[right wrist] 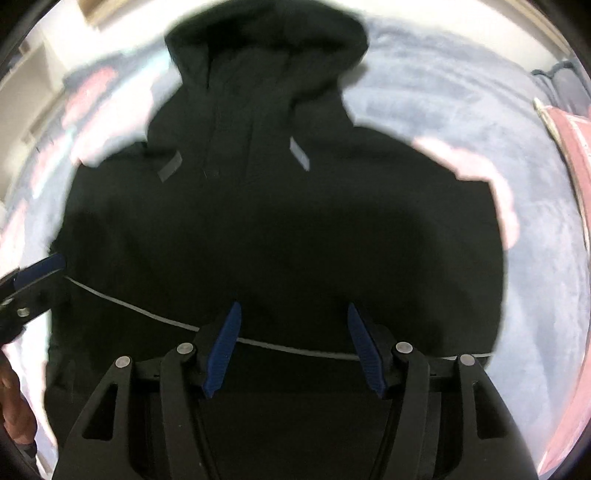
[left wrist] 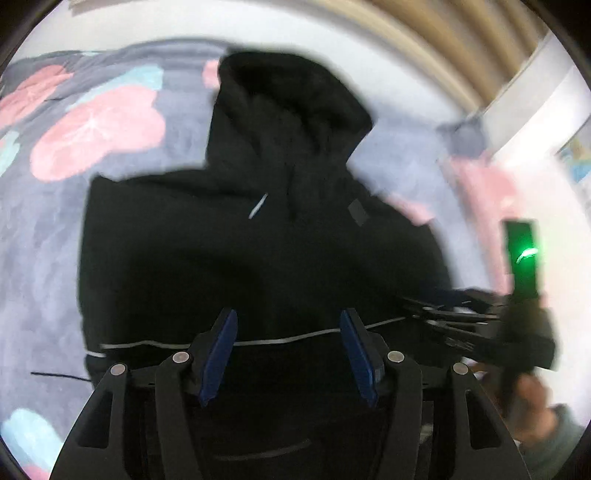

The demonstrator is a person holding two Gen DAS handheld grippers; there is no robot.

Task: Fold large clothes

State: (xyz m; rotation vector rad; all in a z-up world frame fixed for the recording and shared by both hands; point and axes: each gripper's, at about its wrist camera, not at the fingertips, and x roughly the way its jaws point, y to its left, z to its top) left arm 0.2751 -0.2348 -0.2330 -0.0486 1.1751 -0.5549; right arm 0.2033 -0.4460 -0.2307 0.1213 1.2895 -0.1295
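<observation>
A black hooded jacket (left wrist: 258, 240) lies flat on a bed, hood pointing away, sleeves folded in; it also fills the right wrist view (right wrist: 280, 229). A thin pale stripe (left wrist: 295, 338) crosses its lower body. My left gripper (left wrist: 288, 321) is open above the lower body, empty. My right gripper (right wrist: 293, 314) is open above the same stripe (right wrist: 295, 349), empty. The right gripper shows in the left wrist view (left wrist: 454, 314) at the jacket's right side. The left gripper shows in the right wrist view (right wrist: 37, 273) at the jacket's left edge.
The bed cover (left wrist: 44, 240) is grey-blue with pink and teal flowers; it also shows in the right wrist view (right wrist: 480, 110). A pink pillow (right wrist: 576, 147) lies at the far right. A wall and wooden slats (left wrist: 443, 33) stand behind the bed.
</observation>
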